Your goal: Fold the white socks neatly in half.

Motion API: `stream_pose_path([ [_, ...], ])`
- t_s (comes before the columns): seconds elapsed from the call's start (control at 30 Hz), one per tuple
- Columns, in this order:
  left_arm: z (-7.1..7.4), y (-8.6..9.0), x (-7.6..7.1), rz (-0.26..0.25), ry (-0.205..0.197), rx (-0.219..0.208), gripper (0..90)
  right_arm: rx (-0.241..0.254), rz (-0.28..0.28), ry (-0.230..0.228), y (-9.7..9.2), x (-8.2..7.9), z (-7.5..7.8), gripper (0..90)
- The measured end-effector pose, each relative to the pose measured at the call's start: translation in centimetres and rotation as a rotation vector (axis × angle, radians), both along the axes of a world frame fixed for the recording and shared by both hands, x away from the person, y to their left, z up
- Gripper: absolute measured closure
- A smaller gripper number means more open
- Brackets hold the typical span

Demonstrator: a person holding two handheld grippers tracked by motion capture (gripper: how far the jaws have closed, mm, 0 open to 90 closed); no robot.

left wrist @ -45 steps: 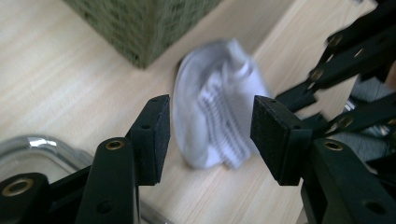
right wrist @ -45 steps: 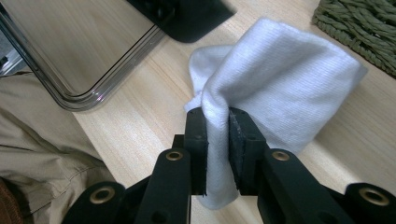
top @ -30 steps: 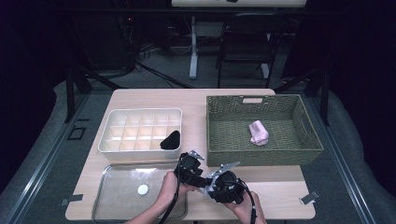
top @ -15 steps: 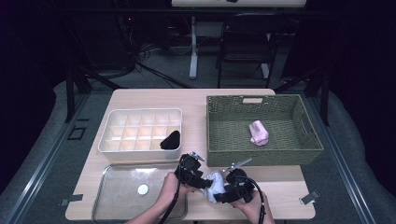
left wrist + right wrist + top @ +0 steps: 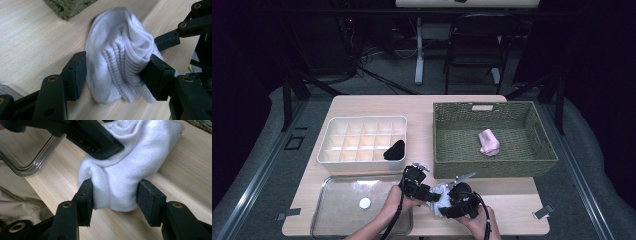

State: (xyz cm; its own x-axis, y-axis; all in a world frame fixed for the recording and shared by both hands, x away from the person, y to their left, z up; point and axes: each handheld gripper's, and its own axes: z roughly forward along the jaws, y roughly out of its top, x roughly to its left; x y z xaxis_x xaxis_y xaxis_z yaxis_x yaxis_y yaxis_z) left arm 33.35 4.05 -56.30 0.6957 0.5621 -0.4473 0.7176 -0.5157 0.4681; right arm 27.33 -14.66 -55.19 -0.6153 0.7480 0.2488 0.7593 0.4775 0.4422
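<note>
Near edge of the wooden table (image 5: 372,105), between the clear tray and the woven basket: a white sock (image 5: 441,192), bunched into a bundle, lies on the wood with both grippers on it.

Left gripper (image 5: 117,75): jaws closed onto the sock, 1 pad against each side of the ribbed folds, cloth squeezed between them. In the high view the left gripper (image 5: 432,196) comes in from the tray side, held by the person's left hand (image 5: 394,202).

Right gripper (image 5: 115,193): jaws pressed into the lower end of the same bundle, both pads touching cloth, fabric bulging above them. In the high view the right gripper (image 5: 451,206) sits just right of the sock, with the right hand (image 5: 479,222) at the table's front edge.

The 2 grippers face each other, nearly touching, the sock between them.

Elsewhere:
- Clear tray (image 5: 324,227) at front left, a small white round object (image 5: 365,203) in it.
- White divided organizer (image 5: 362,124) behind the tray; a black item (image 5: 395,150) in its near right corner.
- Green woven basket (image 5: 492,107) at right, a pink rolled item (image 5: 488,142) on its floor.
- A corner of the basket shows just beyond the sock in the left gripper view.
</note>
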Motion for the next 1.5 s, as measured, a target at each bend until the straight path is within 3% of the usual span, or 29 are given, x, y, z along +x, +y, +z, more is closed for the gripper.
stream_pose_path([
  [0.27,-0.3,-0.1,-0.2,0.005,0.021,-0.029,48.5,-0.008,0.006,-0.003,0.1,0.0,0.0,50.0],
  [0.33,-0.3,0.0,-0.3,0.002,0.029,-0.032,49.4,-0.034,0.027,-0.004,0.0,0.2,0.1,50.0],
  [0.43,-0.5,0.0,-0.3,0.002,0.034,-0.048,53.9,-0.019,0.016,-0.005,0.2,0.1,0.1,49.8],
  [0.57,-0.4,-0.1,-0.7,-0.017,-0.006,-0.038,62.7,-0.020,0.014,-0.005,0.2,0.2,0.1,49.2],
  [0.7,-0.2,-0.1,-0.8,-0.028,-0.035,-0.025,64.9,-0.013,0.019,0.006,0.1,0.2,0.1,46.7],
  [1.07,1.2,0.0,-1.5,-0.048,-0.112,-0.009,66.4,0.063,0.029,0.015,-2.2,0.1,1.0,25.2],
  [1.4,2.6,1.0,-2.1,-0.054,-0.156,-0.012,68.4,0.099,-0.017,-0.036,-4.3,0.1,1.4,16.4],
  [1.47,3.1,1.4,-2.4,-0.044,-0.182,-0.023,84.0,0.100,-0.015,-0.034,-4.6,0.2,1.4,15.4],
  [1.5,3.2,1.5,-2.4,-0.051,-0.181,-0.018,85.1,0.100,-0.017,-0.036,-4.7,0.2,1.4,15.1],
])
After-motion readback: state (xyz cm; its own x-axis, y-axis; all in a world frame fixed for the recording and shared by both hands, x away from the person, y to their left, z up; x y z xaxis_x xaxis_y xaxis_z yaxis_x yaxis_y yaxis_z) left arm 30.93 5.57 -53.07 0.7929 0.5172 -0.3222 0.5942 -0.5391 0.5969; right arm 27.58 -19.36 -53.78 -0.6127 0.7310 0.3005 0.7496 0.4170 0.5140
